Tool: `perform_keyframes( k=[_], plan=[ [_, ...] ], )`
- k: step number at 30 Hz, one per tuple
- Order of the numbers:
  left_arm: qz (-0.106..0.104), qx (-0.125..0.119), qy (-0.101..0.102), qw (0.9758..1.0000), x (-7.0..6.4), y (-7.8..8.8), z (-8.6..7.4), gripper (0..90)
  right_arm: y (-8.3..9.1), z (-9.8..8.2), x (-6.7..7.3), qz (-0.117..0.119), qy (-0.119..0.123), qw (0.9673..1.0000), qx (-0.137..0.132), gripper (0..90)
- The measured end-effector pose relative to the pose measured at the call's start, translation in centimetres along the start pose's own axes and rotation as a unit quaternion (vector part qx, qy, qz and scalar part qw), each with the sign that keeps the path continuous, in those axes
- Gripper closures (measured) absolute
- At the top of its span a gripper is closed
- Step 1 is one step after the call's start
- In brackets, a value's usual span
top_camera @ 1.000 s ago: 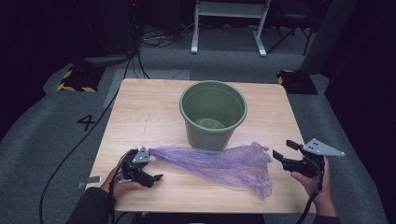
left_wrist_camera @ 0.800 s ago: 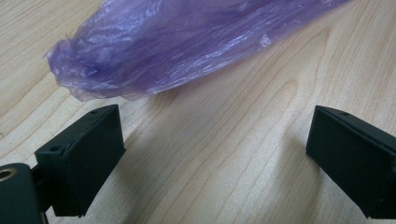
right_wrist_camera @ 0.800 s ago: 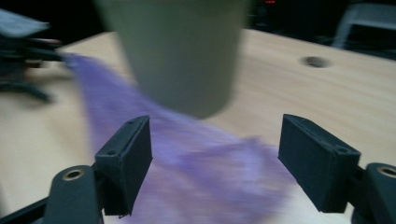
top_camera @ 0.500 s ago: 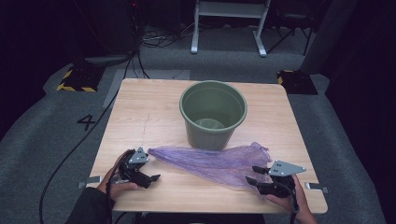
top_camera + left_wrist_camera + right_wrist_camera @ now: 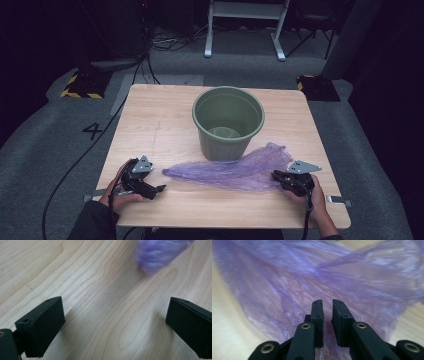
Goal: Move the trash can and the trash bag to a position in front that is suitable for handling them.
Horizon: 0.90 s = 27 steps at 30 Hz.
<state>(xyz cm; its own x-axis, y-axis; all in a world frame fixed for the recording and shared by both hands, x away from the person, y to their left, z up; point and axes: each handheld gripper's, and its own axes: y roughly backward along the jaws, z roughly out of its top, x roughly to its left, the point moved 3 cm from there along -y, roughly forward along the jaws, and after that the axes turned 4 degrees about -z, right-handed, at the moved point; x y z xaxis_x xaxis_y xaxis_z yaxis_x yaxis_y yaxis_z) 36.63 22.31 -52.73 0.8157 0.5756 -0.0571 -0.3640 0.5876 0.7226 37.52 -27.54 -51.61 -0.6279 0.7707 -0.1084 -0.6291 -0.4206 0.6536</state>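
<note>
One painted "4" (image 5: 93, 130) on floor beside table (image 5: 165, 115).

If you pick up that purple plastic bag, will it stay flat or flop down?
The thin purple plastic bag would probably flop: it lies crumpled and wrinkled on the wooden table. It looks see-through, so likely very light. The right gripper, jaws closing on it, might slip.
</note>
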Motion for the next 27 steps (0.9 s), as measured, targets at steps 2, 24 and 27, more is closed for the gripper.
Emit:
perform_keyframes(
  k=[2,24,27],
  plan=[
    [-0.004,-0.002,-0.004,1.0000,-0.3,-0.4,0.4,2.0,-0.4,0.0,-1.0,-0.017,-0.012,0.9998,0.000,79.7],
    [-0.038,-0.003,-0.040,0.9985,-3.8,-4.1,4.2,7.1,2.6,5.7,4.9,0.016,0.011,0.9926,-0.120,28.8],
    [-0.040,-0.002,-0.044,0.9982,-4.1,-4.6,4.7,7.1,1.1,5.9,7.3,0.039,0.031,0.9927,-0.110,27.5]
  ],
)
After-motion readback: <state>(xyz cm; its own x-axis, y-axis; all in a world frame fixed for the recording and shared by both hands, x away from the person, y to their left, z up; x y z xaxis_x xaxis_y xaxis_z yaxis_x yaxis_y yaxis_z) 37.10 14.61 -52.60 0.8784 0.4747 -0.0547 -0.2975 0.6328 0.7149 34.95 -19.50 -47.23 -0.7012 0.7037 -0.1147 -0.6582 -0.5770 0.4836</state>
